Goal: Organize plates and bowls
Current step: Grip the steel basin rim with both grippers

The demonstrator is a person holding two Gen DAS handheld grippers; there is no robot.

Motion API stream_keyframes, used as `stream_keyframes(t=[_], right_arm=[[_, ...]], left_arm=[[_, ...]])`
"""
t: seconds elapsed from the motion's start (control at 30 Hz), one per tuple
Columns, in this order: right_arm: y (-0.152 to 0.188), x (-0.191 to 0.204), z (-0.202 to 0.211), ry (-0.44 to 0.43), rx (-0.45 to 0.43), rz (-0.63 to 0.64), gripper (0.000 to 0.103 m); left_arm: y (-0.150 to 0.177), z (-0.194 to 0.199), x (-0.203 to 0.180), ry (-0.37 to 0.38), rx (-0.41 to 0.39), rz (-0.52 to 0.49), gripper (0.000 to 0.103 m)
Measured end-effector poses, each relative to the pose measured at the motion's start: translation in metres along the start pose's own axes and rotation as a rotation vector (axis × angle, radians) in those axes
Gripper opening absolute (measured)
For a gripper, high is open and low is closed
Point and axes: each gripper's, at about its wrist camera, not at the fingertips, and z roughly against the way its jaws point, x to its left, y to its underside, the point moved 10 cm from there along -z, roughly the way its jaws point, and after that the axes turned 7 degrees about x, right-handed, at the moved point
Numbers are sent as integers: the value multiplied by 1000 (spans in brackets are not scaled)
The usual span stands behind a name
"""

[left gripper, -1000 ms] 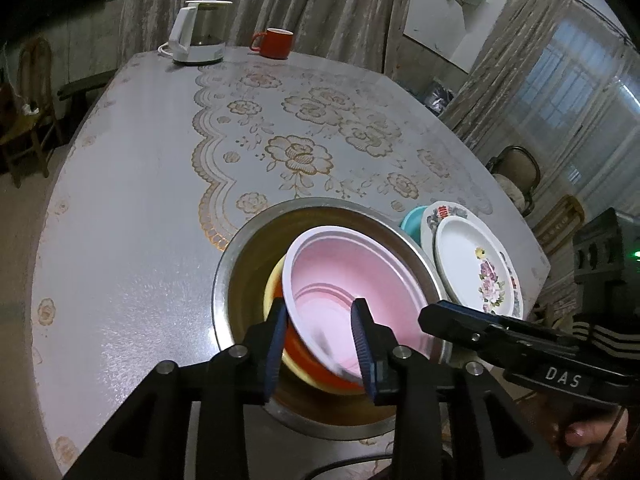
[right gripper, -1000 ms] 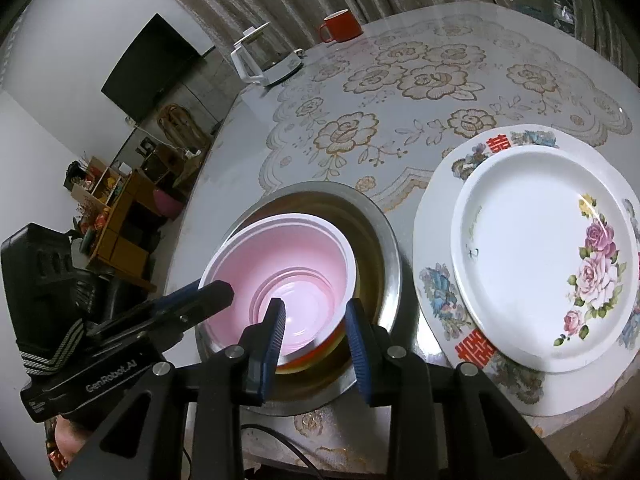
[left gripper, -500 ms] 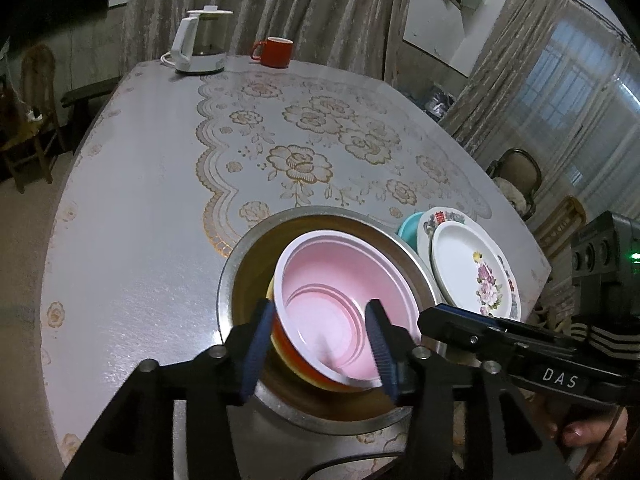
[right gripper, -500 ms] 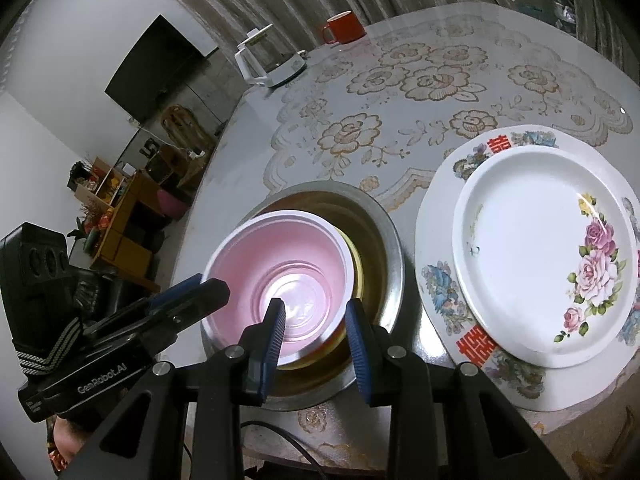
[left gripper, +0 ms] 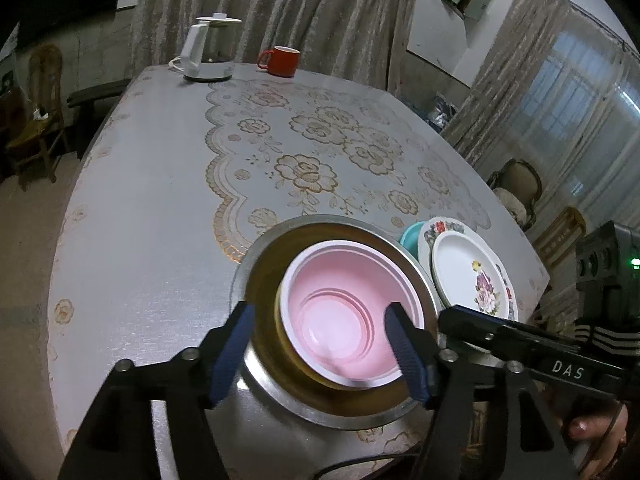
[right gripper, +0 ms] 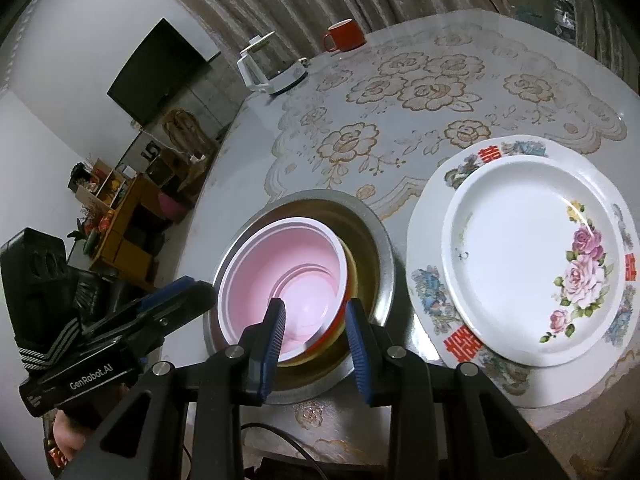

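A floral plastic tablecloth (left gripper: 160, 184) covers the round table; curtains (left gripper: 280, 12) fill upper frame. Only the right view shows a wall television (right gripper: 160, 68). Left gripper (left gripper: 320, 344) is opening around the pink bowl (left gripper: 344, 312), untouched; right gripper (right gripper: 314, 344) is narrow, gripping nothing.

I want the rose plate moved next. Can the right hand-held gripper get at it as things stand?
Probably yes. The rose plate sits on top of its stack, nothing on it, just beside the right hand-held gripper, which holds nothing. Its jaws stand narrow but should span the plate's rim.
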Motion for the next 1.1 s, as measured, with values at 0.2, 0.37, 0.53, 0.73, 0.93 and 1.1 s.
stream_keyframes(t=[0.2,0.37,0.53,0.73,0.93,1.1], right_arm=[[1,-8,10,16,-15,-8,32],[7,-16,15,30,-17,-15,32],[14,-23,17,43,-14,-27,32],[22,-34,9,47,7,-54,32],[27,-33,-3,26,21,-48,32],[25,-31,-8,15,5,-49,32]], left_arm=[[-2,5,16,12,-13,46,80],[-2,7,32,11,-31,93,82],[1,3,51,-26,-33,126,82],[5,-3,63,-20,-27,158,79],[9,-12,64,8,-10,169,76],[13,-21,61,18,11,152,63]])
